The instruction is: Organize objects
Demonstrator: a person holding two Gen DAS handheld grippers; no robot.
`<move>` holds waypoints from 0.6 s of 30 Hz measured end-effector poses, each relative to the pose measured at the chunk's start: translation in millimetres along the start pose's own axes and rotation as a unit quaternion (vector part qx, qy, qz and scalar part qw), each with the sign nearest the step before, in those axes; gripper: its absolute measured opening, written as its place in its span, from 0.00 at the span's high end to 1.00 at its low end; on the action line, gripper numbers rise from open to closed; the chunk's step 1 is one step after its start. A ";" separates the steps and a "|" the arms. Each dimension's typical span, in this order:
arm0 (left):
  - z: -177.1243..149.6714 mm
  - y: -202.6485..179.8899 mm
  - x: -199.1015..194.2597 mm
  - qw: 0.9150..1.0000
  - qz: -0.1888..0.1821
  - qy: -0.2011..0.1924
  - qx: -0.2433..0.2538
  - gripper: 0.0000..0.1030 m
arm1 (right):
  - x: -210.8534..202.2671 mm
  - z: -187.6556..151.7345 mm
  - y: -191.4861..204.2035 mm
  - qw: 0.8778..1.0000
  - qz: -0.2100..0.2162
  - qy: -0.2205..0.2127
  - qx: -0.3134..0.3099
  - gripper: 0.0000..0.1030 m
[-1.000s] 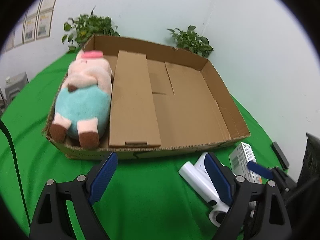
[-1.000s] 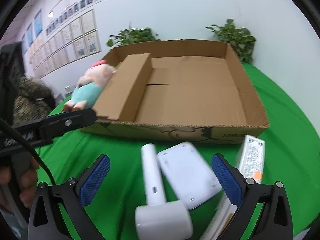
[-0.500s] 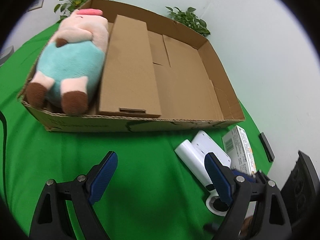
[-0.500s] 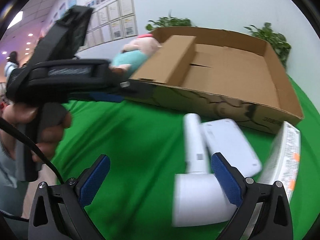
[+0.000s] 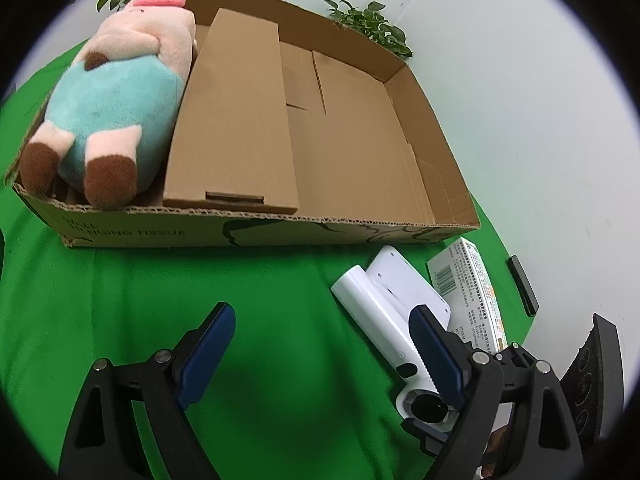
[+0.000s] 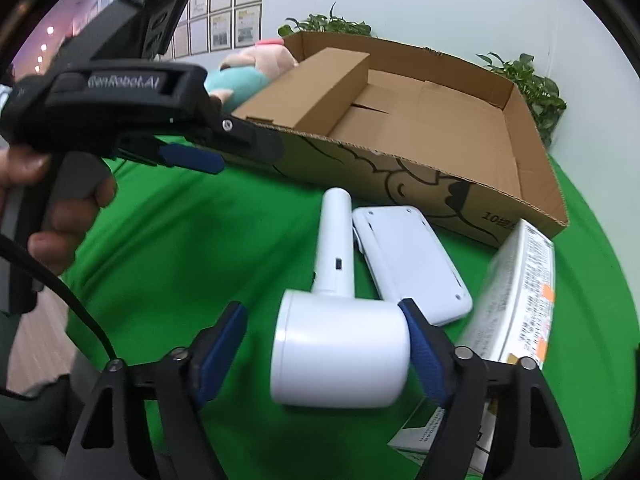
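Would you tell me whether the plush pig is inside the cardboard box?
Inside: the plush pig lies in the cardboard box's left compartment.

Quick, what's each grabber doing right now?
Left gripper: open, holding nothing.
Right gripper: closing around the white hair dryer, not gripping it yet.

The right hand-held gripper point(image 6: 322, 338) tilts downward, its jaws closing around the barrel of the white hair dryer point(image 6: 340, 356); the right pad touches the barrel, the left pad stands apart from it. The left hand-held gripper point(image 5: 320, 336) also points downward, jaws wide apart, nothing between them, left of the hair dryer. A bare hand point(image 6: 60, 204) grips its handle.
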State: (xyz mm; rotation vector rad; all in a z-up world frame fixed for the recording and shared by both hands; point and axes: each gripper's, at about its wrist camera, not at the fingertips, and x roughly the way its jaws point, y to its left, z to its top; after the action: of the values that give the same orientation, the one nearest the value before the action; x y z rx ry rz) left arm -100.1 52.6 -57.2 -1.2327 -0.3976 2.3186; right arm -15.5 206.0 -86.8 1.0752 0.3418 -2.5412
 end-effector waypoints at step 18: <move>-10.3 -7.3 24.3 0.996 -0.057 0.054 -0.035 0.14 | 5.6 6.5 11.3 1.000 0.002 0.004 -0.015 0.29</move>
State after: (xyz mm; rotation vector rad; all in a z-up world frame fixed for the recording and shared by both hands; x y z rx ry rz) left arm -101.1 72.2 -76.4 -1.3257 -0.5016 2.1488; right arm -18.6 192.1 -87.4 1.0735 0.3768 -2.5206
